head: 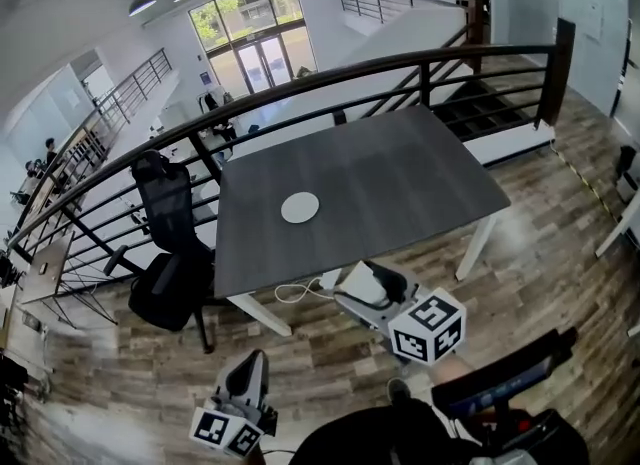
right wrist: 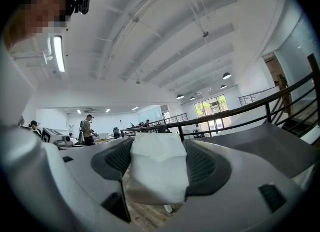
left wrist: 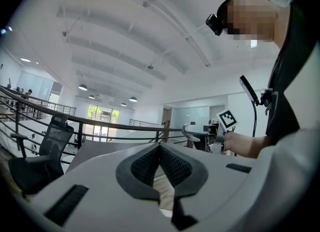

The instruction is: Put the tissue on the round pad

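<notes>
The chief risk is the release. The tissue looks light and limp, so it may cling to one of the pads as the right tongs part, or drift as it falls and land half off the round pad. A second risk is the approach. The right tongs hang over the wooden floor, off the desk's near edge, so a low carry could knock that edge. Too deep a set-down could push the round pad, which appears thin and loose on the surface, out of place.

The tissue is a folded white wad clamped between the two dark ribbed pads of the right tongs. It fills the gap from the tips back toward the throat. It is in the air, not on the desk, and well apart from the round pad. The round pad lies flat on the desk, left of the middle and about midway between the near and far edges, with nothing on it.

The left tongs are clenched tip to tip with nothing between them. They are held low over the floor, farther from the desk's near edge than the right tongs. Judging by this, the carry is yet to be made.
</notes>
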Action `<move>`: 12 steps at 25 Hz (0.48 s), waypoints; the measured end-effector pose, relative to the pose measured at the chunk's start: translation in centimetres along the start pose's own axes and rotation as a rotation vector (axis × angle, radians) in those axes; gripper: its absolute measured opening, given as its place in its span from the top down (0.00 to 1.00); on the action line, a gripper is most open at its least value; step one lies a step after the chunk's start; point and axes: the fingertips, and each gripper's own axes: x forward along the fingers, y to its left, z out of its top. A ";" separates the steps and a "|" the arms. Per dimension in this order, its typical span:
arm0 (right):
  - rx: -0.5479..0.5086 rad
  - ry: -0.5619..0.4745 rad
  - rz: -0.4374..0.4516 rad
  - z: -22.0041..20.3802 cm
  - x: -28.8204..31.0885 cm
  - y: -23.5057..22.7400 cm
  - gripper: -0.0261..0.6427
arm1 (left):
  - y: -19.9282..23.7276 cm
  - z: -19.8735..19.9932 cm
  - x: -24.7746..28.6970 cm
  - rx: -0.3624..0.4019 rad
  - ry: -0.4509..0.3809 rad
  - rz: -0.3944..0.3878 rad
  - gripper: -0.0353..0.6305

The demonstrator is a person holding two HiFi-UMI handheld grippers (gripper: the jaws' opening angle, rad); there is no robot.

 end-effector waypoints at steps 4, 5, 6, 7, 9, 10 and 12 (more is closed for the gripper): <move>0.010 0.014 0.027 0.3 1.4 -2.9 0.46 | 0.4 -0.1 2.6 0.006 0.038 0.047 0.94; 0.009 0.016 0.036 0.5 1.8 -3.5 0.46 | 0.4 0.1 3.3 0.004 0.023 0.051 0.94; 0.008 0.017 0.045 0.6 2.2 -4.0 0.46 | 0.4 0.5 3.9 0.000 0.001 0.053 0.94; 0.006 0.016 0.053 0.8 2.5 -4.5 0.46 | 0.4 0.8 4.4 0.001 -0.011 0.060 0.94; 0.006 0.014 0.069 1.2 3.0 -5.6 0.46 | 0.9 0.3 5.1 0.029 0.014 0.091 0.94; 0.006 0.014 0.077 1.3 3.2 -6.1 0.46 | 1.0 -0.1 5.4 0.040 0.032 0.106 0.94; 0.003 0.013 0.094 1.5 3.5 -7.0 0.46 | 0.9 -0.3 6.3 0.046 0.043 0.125 0.94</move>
